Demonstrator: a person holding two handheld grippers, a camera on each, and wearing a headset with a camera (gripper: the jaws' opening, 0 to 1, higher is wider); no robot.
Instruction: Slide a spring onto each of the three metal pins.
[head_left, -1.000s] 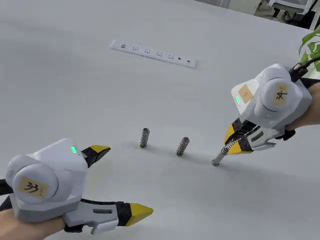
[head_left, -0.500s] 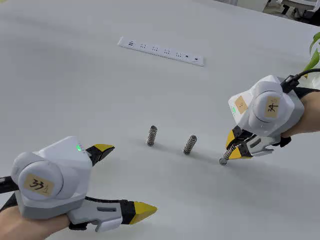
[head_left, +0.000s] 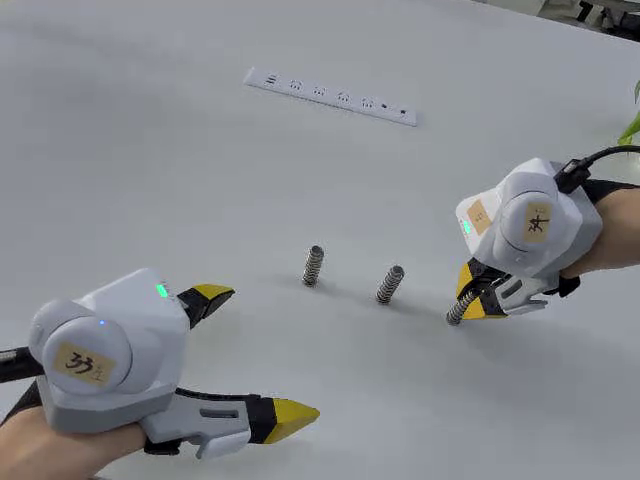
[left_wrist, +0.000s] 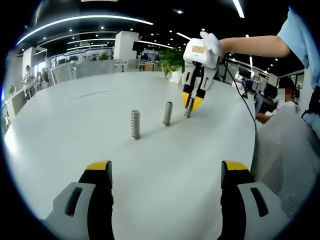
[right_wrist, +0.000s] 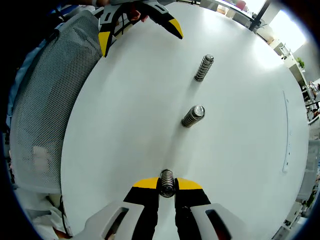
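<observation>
Last step | right tongs (head_left: 468, 304) gripped tilted third spring (right_wrist: 166, 181) near middle spring (head_left: 390, 285), pin apparently inside | left tongs (left_wrist: 166, 167) gaped | next: straighten, release.

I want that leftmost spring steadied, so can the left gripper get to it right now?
Probably yes. The left gripper is open and empty, with bare table between it and the leftmost spring. The right gripper is off to the side, shut on the third spring.

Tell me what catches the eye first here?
One spring and a second spring stand alone on the white table; a third spring leans, pinched in the yellow-tipped right tongs. The left tongs hang wide open nearer the person.
</observation>
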